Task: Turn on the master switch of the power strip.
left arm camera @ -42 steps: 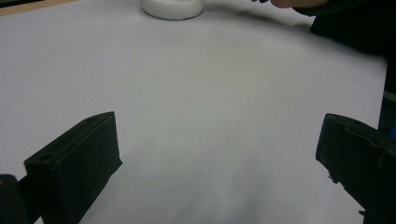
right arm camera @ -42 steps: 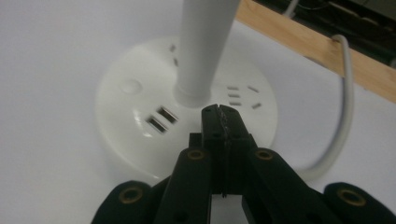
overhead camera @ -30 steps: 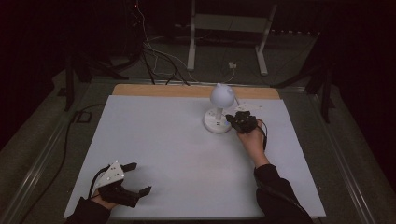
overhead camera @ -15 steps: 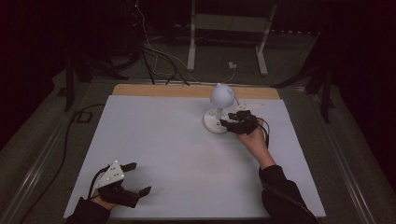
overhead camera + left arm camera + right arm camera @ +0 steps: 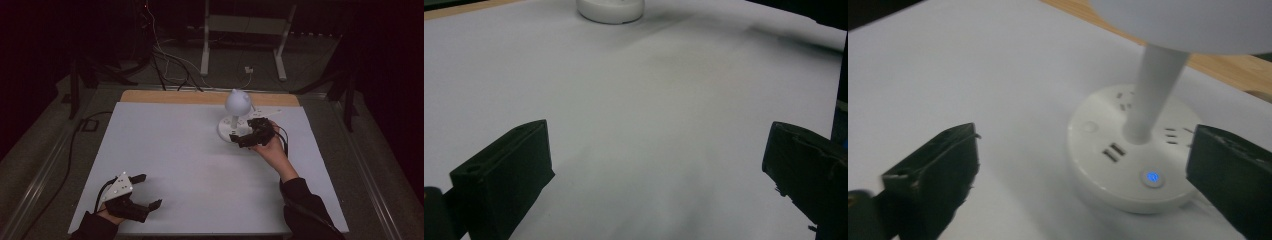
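A white desk lamp with a round head (image 5: pixel 237 101) stands on a round base (image 5: pixel 227 131) at the far right of the white table (image 5: pixel 190 155). Its base (image 5: pixel 1128 165) has sockets, USB ports and a lit blue button (image 5: pixel 1151 177); the stem (image 5: pixel 1154 85) rises from its middle. My right gripper (image 5: pixel 242 132) hovers at the base's right side. Its jaws have just been opening and now stand wide in the right gripper view (image 5: pixel 1087 142), pressing on nothing. My left gripper (image 5: pixel 148 190) rests open near the front left edge, with bare table between its jaws (image 5: pixel 656 135).
A wooden strip (image 5: pixel 210 97) runs along the table's far edge. Beyond it, cables (image 5: pixel 170 60), a white plug (image 5: pixel 248 70) and a metal stand (image 5: pixel 242 25) sit on the dark floor. The lamp base (image 5: pixel 610 9) lies far ahead in the left gripper view.
The right gripper's jaws went from shut at the lamp base to wide open, and the hand rose slightly. The left gripper has kept still.
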`<state>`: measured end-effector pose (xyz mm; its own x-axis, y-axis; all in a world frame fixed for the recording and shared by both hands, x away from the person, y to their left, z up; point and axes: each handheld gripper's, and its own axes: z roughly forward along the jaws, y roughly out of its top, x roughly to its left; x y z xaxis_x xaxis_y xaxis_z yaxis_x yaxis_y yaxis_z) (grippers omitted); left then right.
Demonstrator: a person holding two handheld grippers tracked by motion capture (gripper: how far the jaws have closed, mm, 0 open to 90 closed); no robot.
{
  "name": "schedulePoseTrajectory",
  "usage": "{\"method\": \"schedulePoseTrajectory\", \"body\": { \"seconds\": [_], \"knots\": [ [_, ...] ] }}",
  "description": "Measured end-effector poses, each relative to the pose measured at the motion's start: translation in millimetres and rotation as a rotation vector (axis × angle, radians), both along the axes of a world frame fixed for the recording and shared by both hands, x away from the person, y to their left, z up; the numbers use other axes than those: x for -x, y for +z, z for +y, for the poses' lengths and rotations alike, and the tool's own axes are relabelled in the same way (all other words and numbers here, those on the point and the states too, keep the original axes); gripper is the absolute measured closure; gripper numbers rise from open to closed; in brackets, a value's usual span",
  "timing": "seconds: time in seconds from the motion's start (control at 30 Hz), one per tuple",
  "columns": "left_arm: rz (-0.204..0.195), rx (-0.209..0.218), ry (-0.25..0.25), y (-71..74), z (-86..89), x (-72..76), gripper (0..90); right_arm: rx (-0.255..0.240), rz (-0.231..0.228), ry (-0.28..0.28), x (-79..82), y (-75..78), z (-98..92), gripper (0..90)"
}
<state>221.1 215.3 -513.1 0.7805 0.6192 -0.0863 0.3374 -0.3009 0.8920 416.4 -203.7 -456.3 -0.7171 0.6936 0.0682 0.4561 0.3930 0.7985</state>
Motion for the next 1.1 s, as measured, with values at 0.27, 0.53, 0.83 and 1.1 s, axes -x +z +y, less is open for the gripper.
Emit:
{"method": "schedulePoseTrajectory", "body": {
  "seconds": [0.27,0.53,0.83,1.1],
  "knots": [
    [-0.001,0.001,-0.001,0.0,-0.1,0.1,0.2,-0.004,-0.017,0.048,11.4,11.4,-5.0,0.0],
    [-0.001,0.001,-0.001,0.0,0.2,0.2,0.2,-0.006,-0.066,0.075,34.2,9.0,-7.2,0.0],
    [-0.001,0.000,0.000,-0.1,0.0,0.1,0.2,-0.015,-0.109,0.082,55.4,-1.0,-11.0,0.0],
    [-0.001,-0.003,-0.002,-0.1,-0.3,0.0,0.2,-0.035,-0.118,0.044,67.0,-6.5,-24.5,0.0]
  ]
}}
